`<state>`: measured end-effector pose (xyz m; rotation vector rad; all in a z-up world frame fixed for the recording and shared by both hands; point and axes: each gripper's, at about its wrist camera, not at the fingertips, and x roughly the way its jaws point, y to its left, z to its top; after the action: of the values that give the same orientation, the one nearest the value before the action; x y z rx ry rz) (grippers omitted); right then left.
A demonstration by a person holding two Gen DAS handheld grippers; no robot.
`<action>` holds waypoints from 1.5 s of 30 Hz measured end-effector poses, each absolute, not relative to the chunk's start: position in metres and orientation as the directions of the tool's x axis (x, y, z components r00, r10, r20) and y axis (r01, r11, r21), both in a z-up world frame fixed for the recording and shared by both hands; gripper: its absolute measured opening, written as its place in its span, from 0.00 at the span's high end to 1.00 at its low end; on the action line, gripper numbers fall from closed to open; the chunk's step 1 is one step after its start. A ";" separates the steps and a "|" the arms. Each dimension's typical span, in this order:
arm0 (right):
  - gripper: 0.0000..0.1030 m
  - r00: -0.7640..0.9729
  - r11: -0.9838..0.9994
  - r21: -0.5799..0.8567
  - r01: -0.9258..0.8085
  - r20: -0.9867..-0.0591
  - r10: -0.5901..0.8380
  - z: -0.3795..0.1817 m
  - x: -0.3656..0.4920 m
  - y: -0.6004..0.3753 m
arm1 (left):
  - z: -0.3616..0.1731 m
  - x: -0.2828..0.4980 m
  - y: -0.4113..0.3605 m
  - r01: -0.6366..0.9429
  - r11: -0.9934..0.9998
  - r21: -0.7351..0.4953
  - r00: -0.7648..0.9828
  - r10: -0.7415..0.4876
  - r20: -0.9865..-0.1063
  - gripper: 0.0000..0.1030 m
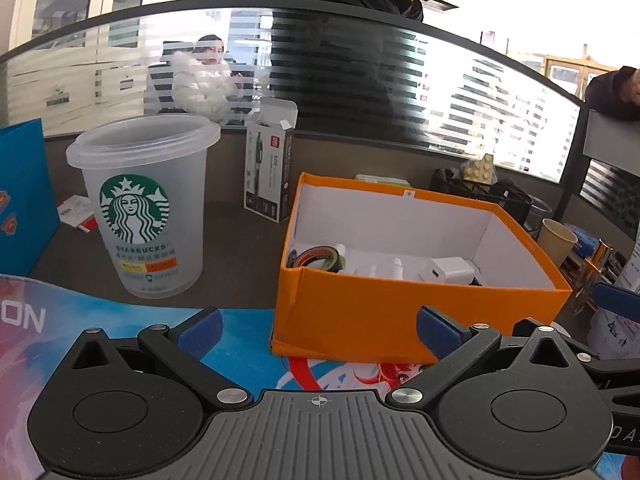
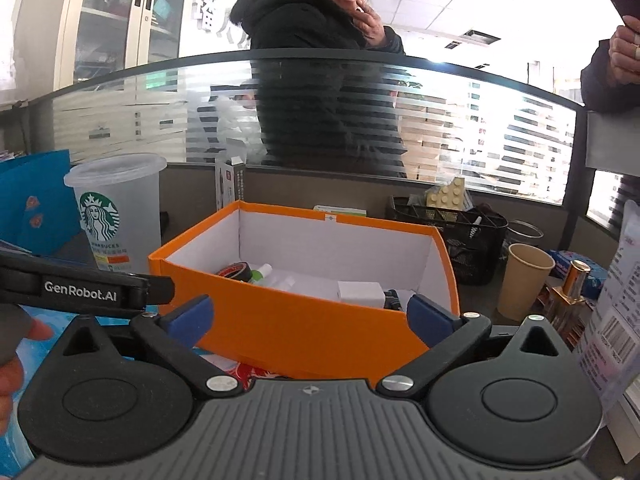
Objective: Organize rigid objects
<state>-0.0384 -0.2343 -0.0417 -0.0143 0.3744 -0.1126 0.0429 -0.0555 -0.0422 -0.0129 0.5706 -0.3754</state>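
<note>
Fingers of left gripper (image 1: pixel 318 330) and right gripper (image 2: pixel 308 320) spread wide, empty. Orange box (image 1: pixel 400 312) on printed mat's far edge, tape roll (image 1: pixel 316 258) and white charger (image 1: pixel 446 270) inside. Left: "STARBUCKS" cup (image 1: pixel 144 208). "GenRobot.AI" on gripper.

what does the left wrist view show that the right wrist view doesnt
Only the left wrist view: a red and white card lying left of the translucent plastic cup, and the left hand-held gripper, open. Only the right wrist view: a barcoded plastic packet at far right, and the right hand-held gripper, open. Both: the orange cardboard box, the tan paper cup.
</note>
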 end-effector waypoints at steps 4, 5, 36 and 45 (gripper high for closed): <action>0.00 0.920 0.993 -0.028 0.111 -0.375 -0.113 -0.046 -0.040 -0.233 | -0.044 0.043 -0.053 0.339 0.934 -0.116 0.773 -0.347 -0.531 0.00; 0.00 0.918 0.994 -0.030 0.110 -0.380 -0.113 -0.046 -0.040 -0.233 | -0.044 0.043 -0.053 0.337 0.935 -0.114 0.774 -0.344 -0.532 0.00; 0.00 0.916 0.993 -0.038 0.116 -0.382 -0.121 -0.052 -0.044 -0.228 | -0.035 0.028 -0.053 0.352 0.931 -0.099 0.787 -0.352 -0.507 0.00; 0.00 0.912 0.992 -0.038 0.121 -0.389 -0.126 -0.057 -0.044 -0.228 | -0.035 0.026 -0.057 0.323 0.945 -0.048 0.803 -0.301 -0.515 0.00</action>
<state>-0.0435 -0.2281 -0.0565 -0.0136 0.4020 -0.1272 0.0259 -0.0574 -0.0352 0.0429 0.5448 -0.3344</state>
